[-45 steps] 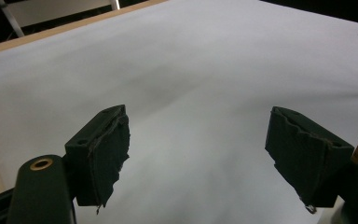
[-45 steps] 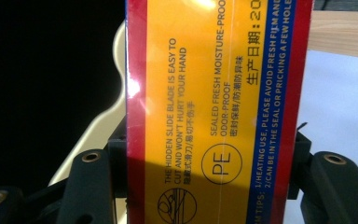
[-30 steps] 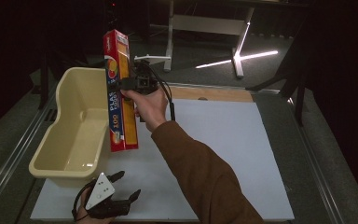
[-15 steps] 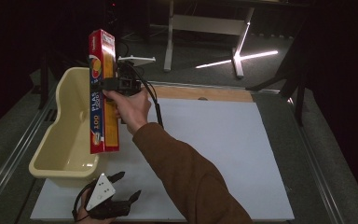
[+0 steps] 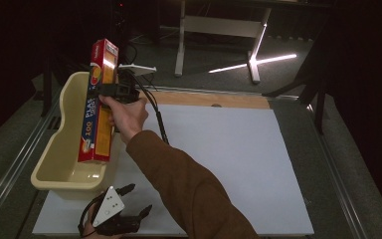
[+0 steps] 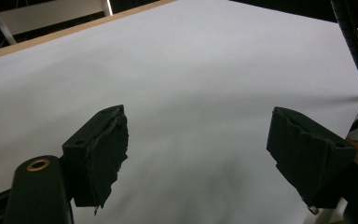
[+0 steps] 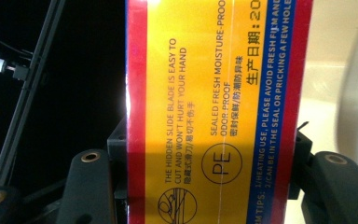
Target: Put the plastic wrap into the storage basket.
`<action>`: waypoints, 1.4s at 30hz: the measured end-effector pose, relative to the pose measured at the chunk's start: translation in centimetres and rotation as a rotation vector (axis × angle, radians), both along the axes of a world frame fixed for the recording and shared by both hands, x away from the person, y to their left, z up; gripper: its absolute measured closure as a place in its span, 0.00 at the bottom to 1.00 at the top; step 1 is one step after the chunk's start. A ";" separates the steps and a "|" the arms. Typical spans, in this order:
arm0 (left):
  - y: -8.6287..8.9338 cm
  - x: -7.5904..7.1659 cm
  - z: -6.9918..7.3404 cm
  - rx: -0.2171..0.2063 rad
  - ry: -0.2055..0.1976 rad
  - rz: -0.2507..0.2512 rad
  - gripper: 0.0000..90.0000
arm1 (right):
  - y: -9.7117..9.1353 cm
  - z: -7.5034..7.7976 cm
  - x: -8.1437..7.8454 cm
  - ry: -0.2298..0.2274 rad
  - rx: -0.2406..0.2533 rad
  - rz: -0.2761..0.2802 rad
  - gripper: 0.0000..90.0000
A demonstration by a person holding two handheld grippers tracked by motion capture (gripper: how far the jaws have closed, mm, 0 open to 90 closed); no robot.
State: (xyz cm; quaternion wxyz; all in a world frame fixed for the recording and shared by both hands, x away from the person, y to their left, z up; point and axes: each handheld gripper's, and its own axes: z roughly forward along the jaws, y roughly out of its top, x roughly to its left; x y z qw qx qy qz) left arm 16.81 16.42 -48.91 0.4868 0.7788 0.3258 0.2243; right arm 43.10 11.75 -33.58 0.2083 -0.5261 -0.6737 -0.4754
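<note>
The right gripper (image 5: pixel 110 90) is clamped on the upright cling-film box (image 5: pixel 97 107), held over the cream tub (image 5: pixel 54 154) at ten o'clock on the table (image 5: pixel 238 164). At seven o'clock the left gripper (image 5: pixel 138 200) rests, jaws apart, nothing between.

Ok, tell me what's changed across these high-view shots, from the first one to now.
The right gripper, shut on the long red and yellow box, carried it leftwards in the high view, from above the white mat's edge to over the cream tub. The grip on the box is unchanged and the box is upright as before. The left gripper stayed at the mat's near edge, jaws open.
</note>
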 end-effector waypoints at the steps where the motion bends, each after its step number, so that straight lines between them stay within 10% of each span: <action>1: 0.0 0.0 0.0 0.000 0.000 -0.001 0.23 | 0.2 0.0 -0.1 -0.010 -0.005 0.002 0.45; 17: -0.1 -0.2 0.1 -0.004 -0.010 -0.013 0.23 | 2.9 -1.6 -1.3 -0.036 -0.057 0.005 0.45; 30: 0.4 -0.3 0.2 -0.019 -0.022 0.005 0.23 | 4.0 -4.1 -1.8 0.118 -0.024 -0.034 0.44; 42: 0.4 -0.3 0.2 -0.021 -0.022 0.008 0.23 | 3.7 -5.4 -1.8 0.162 -0.036 -0.044 0.44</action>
